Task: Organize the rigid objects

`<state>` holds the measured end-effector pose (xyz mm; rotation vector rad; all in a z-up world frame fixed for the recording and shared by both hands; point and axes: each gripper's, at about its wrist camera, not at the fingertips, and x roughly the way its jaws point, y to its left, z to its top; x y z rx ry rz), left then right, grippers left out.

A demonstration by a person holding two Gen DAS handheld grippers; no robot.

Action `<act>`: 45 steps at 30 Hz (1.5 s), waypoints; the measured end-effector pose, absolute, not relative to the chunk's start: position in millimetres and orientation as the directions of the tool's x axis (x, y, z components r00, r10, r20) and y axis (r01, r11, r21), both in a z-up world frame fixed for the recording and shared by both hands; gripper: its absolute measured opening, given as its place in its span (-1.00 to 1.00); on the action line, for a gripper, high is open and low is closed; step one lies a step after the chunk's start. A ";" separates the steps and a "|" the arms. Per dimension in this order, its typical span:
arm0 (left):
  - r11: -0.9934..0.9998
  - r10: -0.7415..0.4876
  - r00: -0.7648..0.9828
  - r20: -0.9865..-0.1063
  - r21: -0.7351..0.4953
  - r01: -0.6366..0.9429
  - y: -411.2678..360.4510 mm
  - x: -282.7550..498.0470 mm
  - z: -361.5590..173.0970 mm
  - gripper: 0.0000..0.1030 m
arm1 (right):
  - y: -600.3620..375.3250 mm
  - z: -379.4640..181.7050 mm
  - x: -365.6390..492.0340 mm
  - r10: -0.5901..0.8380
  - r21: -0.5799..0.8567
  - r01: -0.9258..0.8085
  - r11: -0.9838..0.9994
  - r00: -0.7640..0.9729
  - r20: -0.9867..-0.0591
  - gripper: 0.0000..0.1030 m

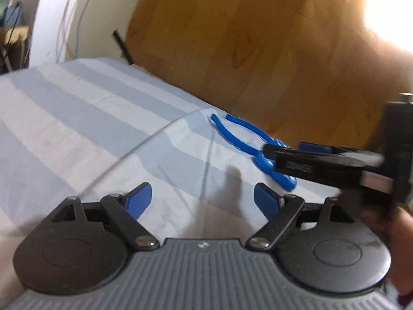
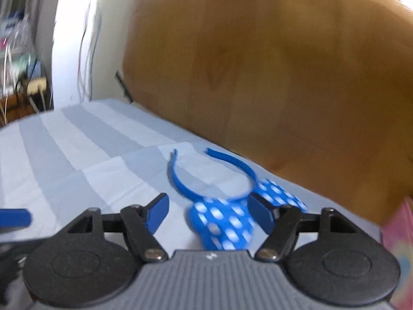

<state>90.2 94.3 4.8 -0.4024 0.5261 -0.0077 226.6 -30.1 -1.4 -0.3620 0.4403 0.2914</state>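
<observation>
Headband (image 2: 227, 201) lies between right tool's (image 2: 214, 211) parted, unclenched fingers; left tool (image 1: 202, 199) released, well apart.

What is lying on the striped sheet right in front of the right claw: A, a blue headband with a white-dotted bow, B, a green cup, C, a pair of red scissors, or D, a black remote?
A: the right wrist view shows a blue headband with a white-dotted bow lying on the striped sheet, the bow between the open right claw fingers.

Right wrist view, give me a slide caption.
Right gripper open around a blue polka-dot headband on striped sheet.
</observation>
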 end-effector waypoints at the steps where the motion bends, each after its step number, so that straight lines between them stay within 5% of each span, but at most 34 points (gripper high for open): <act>1: 0.916 -0.101 0.869 -0.484 -0.386 -0.109 96.6 89.0 4.9 0.70 | -23.2 -4.1 233.2 0.196 -0.283 -0.363 0.888 0.855 -0.481 0.02; 8: 0.915 -0.084 0.872 -0.483 -0.384 -0.125 95.1 89.6 6.0 0.70 | 13.0 -22.3 267.0 0.175 -0.323 -0.394 0.861 0.824 -0.539 -0.14; 10: 0.917 -0.081 0.873 -0.481 -0.379 -0.123 94.8 87.4 6.4 0.70 | 10.0 -21.0 267.2 0.193 -0.297 -0.410 0.863 0.808 -0.556 -0.70; 16: 0.904 -0.063 0.877 -0.477 -0.400 -0.152 103.3 91.1 3.7 0.70 | -13.2 -16.9 230.4 0.217 -0.327 -0.469 0.821 0.785 -0.581 -0.77; 26: 0.890 -0.055 0.879 -0.474 -0.422 -0.172 109.6 91.0 3.6 0.70 | -122.7 -30.7 30.2 0.408 -0.452 -0.715 0.533 0.685 -0.603 -0.74; 30: 0.914 -0.062 0.881 -0.470 -0.381 -0.138 100.4 91.8 5.2 0.70 | -180.9 -29.0 -31.0 0.330 -0.453 -0.630 0.631 0.746 -0.578 -0.36; 35: 0.958 -0.111 0.874 -0.474 -0.286 -0.034 73.8 89.7 9.2 0.71 | -233.3 -22.2 -66.9 0.276 -0.239 -0.445 0.863 0.812 -0.515 -0.22; 40: 0.955 -0.287 0.831 -0.476 -0.204 0.214 26.0 76.6 17.3 0.70 | -240.0 -23.7 -74.9 0.373 0.043 -0.407 0.912 0.784 -0.496 -0.20; 44: 0.925 -0.340 0.777 -0.530 -0.039 0.378 -21.0 71.6 18.7 0.66 | -232.5 -34.0 -66.1 0.364 0.093 -0.376 0.922 0.758 -0.542 -0.20; 45: 0.917 -0.343 0.764 -0.546 -0.019 0.398 -28.6 72.8 17.2 0.48 | -231.0 -36.8 -63.9 0.346 0.087 -0.359 0.929 0.762 -0.547 -0.20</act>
